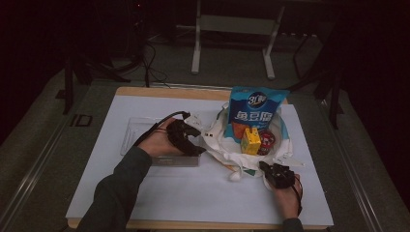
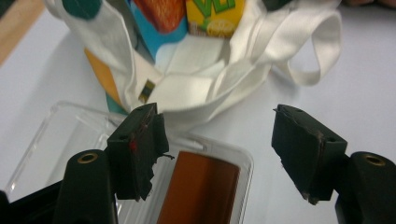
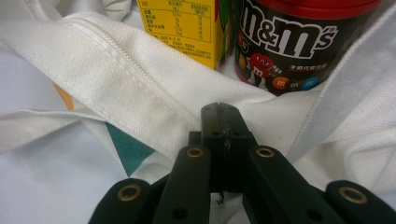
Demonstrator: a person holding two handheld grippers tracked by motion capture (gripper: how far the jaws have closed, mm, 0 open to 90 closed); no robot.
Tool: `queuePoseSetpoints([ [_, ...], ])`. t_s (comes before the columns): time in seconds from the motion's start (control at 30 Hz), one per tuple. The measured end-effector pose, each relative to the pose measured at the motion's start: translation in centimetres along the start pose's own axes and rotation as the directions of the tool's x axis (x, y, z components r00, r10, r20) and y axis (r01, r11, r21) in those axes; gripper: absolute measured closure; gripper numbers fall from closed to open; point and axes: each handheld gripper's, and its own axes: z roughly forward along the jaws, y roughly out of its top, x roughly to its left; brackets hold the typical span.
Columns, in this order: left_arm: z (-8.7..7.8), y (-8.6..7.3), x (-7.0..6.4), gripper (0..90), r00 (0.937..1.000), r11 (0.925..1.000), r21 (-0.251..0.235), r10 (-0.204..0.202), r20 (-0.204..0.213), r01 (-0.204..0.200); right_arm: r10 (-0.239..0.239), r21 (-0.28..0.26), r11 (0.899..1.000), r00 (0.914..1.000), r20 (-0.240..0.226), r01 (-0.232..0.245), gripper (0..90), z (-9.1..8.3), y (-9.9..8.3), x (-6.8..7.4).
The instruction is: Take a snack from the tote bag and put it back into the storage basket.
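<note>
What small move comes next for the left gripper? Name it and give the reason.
Probably lower the left gripper into the clear tray and close on the brown item. Its fingers stand open right above that item, the white tote bag lies open just beyond, already holding snacks, and the right gripper looks shut at the bag's edge.
</note>
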Motion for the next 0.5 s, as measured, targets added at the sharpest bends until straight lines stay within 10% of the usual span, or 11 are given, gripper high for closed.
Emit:
queuePoseSetpoints([
  [0.5,0.0,1.4,-0.3,32.6,0.9990,0.9979,-0.062,-0.024,-0.039,0.021,-0.001,-0.002,1.000,1.0000,0.001,0.001,90.0,0.0,0.0,0.0],
])
